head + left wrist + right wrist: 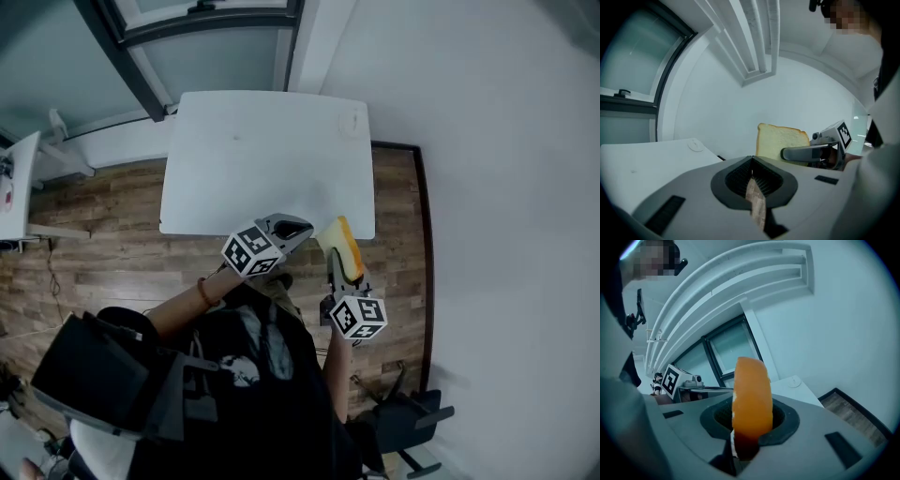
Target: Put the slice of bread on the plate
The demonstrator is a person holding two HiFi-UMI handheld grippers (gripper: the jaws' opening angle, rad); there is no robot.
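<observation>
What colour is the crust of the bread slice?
Orange-brown, on the bread slice; best in the right gripper view.

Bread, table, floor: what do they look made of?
Bread: pale porous crumb with a tan-orange crust; real or a foam replica, can't tell. Table: smooth matt white top, probably laminate or painted board. Floor: brown planks with visible grain, wood or wood-look laminate.

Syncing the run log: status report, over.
Right gripper shut on bread slice, held upright. Left gripper shut, empty. Plate on table's far corner, nothing blocking.
</observation>
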